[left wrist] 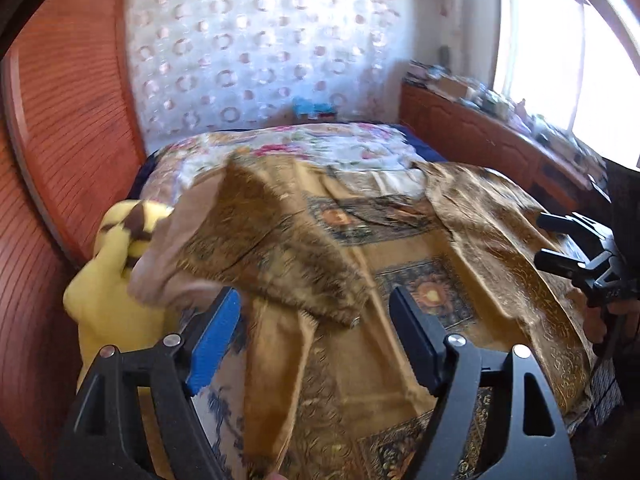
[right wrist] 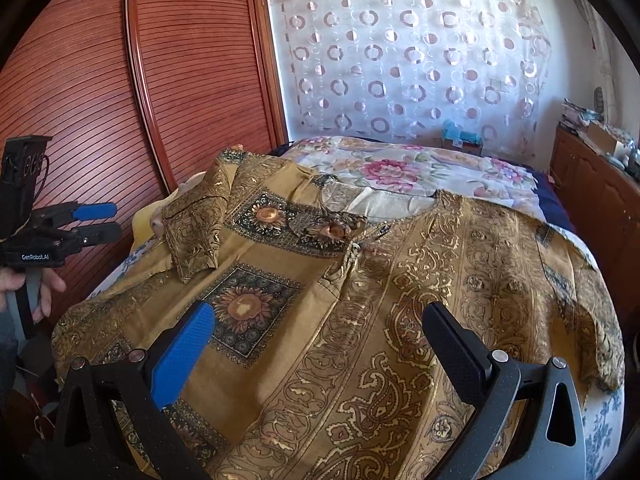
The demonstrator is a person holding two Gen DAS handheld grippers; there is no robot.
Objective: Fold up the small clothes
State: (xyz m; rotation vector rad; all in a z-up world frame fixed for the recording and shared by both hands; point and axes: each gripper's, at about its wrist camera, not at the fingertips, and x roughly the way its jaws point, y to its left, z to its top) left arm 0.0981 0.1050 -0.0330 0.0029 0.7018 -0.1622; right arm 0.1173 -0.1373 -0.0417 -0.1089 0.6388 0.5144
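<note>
Gold patterned garment (right wrist: 360, 280) spread on bed (right wrist: 440, 168), sleeve (right wrist: 196, 224) folded inward. Left gripper (left wrist: 316, 336) wide, empty. Right gripper (right wrist: 320, 356) wide, empty, above cloth. Risk: unpinned sleeve likely slides open; hem may overhang bed edge.

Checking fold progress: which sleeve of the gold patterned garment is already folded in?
The sleeve beside the wooden wardrobe lies folded over the garment's body; the window-side sleeve hangs outward.

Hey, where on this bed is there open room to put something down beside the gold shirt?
Beyond the gold shirt, the floral quilt lies bare up to the circle-patterned curtain. The wardrobe side is crowded: folded sleeve, yellow plush.
</note>
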